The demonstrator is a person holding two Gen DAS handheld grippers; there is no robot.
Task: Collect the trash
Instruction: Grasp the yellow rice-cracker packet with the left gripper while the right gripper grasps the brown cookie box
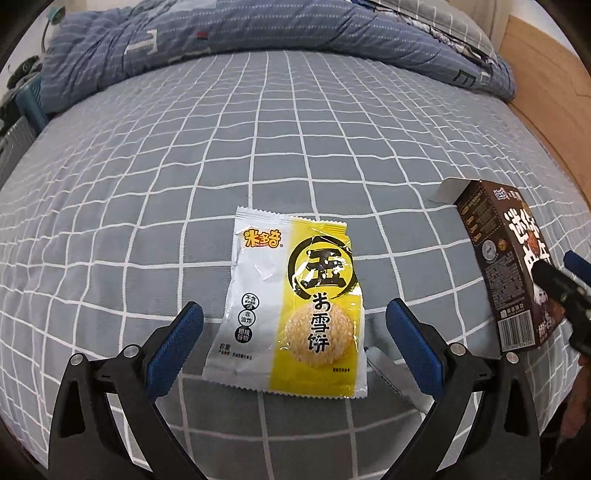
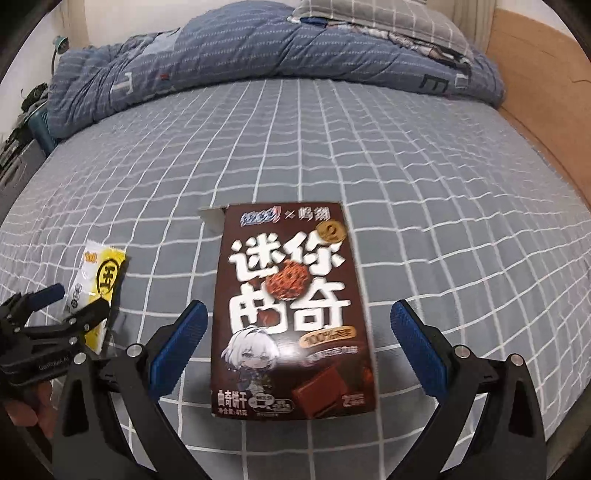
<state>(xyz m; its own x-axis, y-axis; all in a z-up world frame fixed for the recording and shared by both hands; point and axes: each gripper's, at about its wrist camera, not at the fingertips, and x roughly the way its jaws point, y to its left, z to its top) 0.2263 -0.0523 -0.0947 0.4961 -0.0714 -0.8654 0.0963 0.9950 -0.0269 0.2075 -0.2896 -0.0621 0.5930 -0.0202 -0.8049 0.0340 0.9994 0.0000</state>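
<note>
A rumpled blue quilt lies across the far end of the grey checked bedsheet.

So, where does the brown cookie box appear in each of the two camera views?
Left wrist view: the brown cookie box is at the right edge, partly behind the right gripper.
Right wrist view: the box is in the centre, between the open blue fingers.
Shared landmark: the yellow and white snack wrapper, to the box's left.

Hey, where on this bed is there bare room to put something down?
The checked sheet is bare between the rumpled quilt and the snack wrapper. The near edge is crowded: wrapper, cookie box, and both open grippers, left and right.
</note>
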